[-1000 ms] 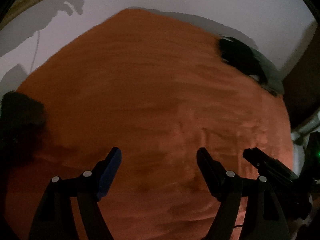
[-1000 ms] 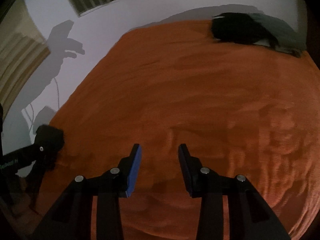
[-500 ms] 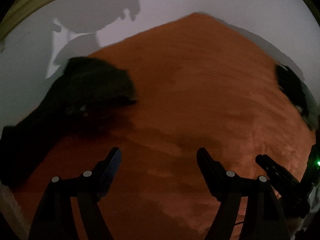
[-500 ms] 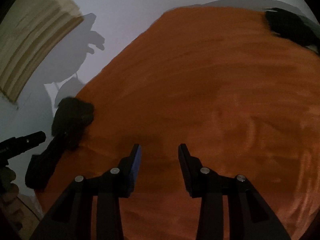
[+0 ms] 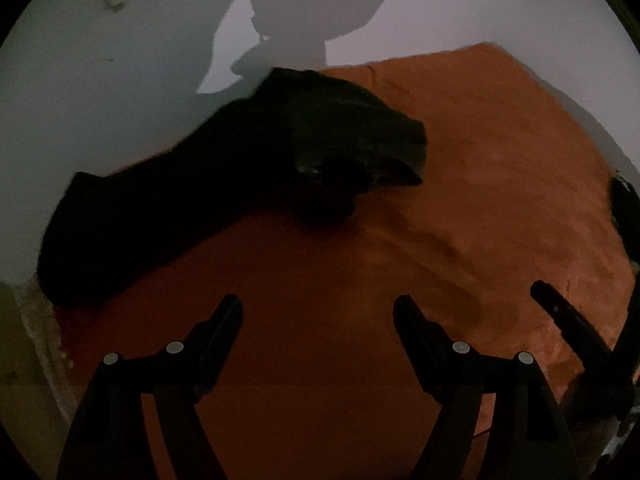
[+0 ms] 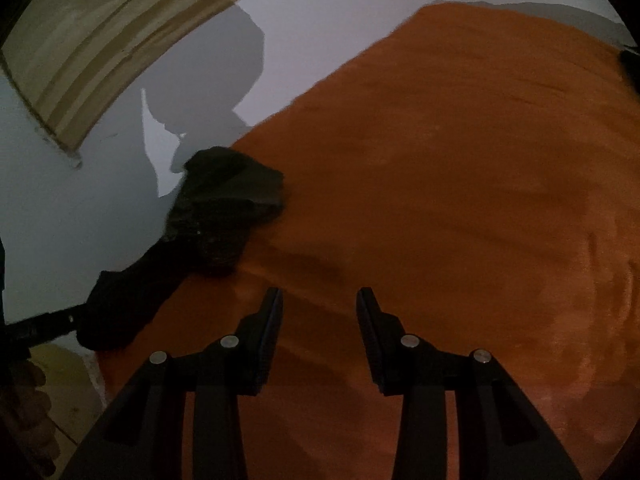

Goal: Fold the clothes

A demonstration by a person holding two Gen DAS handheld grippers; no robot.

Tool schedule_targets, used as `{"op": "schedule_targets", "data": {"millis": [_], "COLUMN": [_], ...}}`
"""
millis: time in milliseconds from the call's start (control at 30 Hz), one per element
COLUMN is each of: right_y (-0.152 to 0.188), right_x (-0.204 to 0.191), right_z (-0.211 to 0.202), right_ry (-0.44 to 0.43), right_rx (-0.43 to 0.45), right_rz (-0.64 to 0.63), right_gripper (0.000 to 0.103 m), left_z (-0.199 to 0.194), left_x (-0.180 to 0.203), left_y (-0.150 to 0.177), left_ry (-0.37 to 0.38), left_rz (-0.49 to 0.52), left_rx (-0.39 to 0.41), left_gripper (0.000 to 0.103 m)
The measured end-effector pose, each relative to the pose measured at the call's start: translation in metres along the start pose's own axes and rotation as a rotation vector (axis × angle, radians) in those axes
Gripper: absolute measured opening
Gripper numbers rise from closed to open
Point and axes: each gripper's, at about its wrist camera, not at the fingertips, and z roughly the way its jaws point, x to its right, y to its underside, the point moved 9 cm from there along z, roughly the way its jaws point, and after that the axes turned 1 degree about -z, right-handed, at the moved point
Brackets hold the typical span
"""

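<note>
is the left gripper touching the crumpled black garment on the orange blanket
Apart. The left wrist view shows bare orange blanket between the open left gripper and the crumpled black garment.

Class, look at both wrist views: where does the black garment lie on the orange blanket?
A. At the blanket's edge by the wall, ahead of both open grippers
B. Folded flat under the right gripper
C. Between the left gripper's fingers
A: the garment lies bunched at the blanket's edge, clear of the left gripper and right gripper, both open and holding nothing.
</note>
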Motion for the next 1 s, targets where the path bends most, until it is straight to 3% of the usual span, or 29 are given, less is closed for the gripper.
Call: {"op": "schedule_targets", "data": {"millis": [233,467,733,1000], "right_y": [0.003,0.010,0.010,-0.008], "right_x": [-0.031,-0.034,-0.033,-0.037], "right_z": [0.013,0.007,0.013,0.019], "right_ry": [-0.034,-0.040,-0.019,0.040], "right_rx": [-0.028,-0.037,-0.062,-0.067], "right_rz": [-0.070,-0.074,-0.090,-0.181], "right_gripper": [0.037,0.037,0.037,0.037], "left_z": [0.009,0.012,0.029,0.052], "left_x": [-0.012,-0.007,-0.006,-0.006], "left_y": [0.004,0.003,0.002,-0.008], "left_ry": [-0.028,-0.044,0.032,0.104], "left_rz": [-0.029,-0.004,-0.065,-0.133], "left_rx": [-0.016,-0.017,-0.064,-0.055], "left_gripper": [0.078,0.078,0.078,0.078]}}
